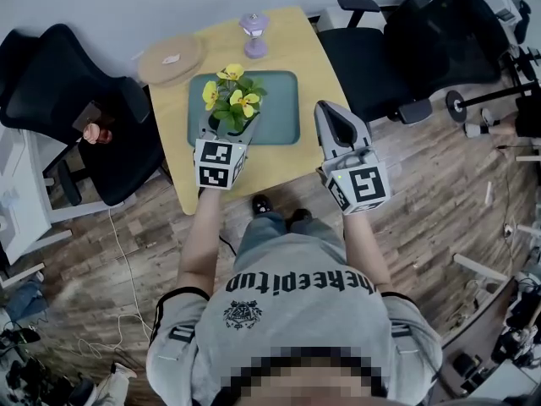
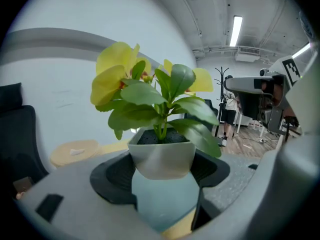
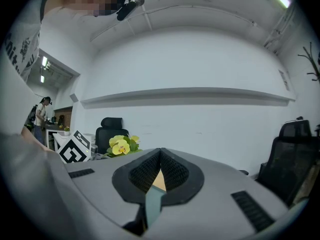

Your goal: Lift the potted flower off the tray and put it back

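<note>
— So, the left gripper [image 2: 161,168]: what has it got?
— It is clamped on the potted flower [image 1: 232,101]. One dark pad presses each side of the white pot. The plant stands upright, yellow blooms above green leaves.
— And where is the pot?
— Over the near left part of the teal tray [image 1: 279,117]. The left gripper view shows teal under the pot's base. Whether the base touches the tray, I cannot tell.
— The right gripper [image 3: 160,155]?
— Clenched on nothing. Its jaw tips meet, with only a narrow wedge open below them. In the head view it hangs just beside the tray's right edge, over the right side of the table [image 1: 296,53], apart from the flower.
— What else is on the table?
— A round wooden disc [image 1: 172,57] at the far left corner, and a small purple ornament [image 1: 254,34] beyond the tray's far edge.
— And around it?
— A black office chair [image 1: 59,74] to the left, a second chair [image 1: 359,57] to the right, and a wooden floor [image 1: 439,193] underneath.
</note>
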`<action>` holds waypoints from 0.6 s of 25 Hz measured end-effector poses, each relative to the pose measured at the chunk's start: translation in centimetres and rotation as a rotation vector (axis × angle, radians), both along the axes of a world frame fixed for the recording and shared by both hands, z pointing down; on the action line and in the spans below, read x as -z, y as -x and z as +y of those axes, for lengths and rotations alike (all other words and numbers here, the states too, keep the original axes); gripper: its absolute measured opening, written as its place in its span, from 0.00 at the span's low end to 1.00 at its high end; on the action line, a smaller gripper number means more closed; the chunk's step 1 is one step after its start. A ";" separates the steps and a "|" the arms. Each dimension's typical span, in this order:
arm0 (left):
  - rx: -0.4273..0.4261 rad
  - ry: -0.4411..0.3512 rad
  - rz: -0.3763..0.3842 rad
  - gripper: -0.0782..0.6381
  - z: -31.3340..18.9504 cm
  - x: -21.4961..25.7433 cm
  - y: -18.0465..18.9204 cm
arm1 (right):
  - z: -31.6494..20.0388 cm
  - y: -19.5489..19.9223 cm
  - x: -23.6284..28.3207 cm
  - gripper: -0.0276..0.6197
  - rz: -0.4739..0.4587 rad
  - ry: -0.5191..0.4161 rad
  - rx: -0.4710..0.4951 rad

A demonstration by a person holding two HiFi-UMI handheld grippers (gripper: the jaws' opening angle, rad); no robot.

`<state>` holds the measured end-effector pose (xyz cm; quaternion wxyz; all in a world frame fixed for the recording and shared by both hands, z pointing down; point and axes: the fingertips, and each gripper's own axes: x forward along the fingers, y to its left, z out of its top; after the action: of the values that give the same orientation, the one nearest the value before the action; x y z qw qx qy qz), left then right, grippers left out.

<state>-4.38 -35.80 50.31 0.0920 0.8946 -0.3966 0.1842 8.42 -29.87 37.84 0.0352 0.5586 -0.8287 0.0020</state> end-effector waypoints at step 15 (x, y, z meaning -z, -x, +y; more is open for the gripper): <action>-0.029 0.096 -0.048 0.58 -2.5 -6.9 -0.1 | -1.1 -0.2 -2.5 0.05 0.038 0.063 -0.053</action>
<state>-4.27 -38.27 57.22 0.1224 0.8902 -0.3763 0.2258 8.58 -30.94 40.30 0.0683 0.5790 -0.8122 0.0183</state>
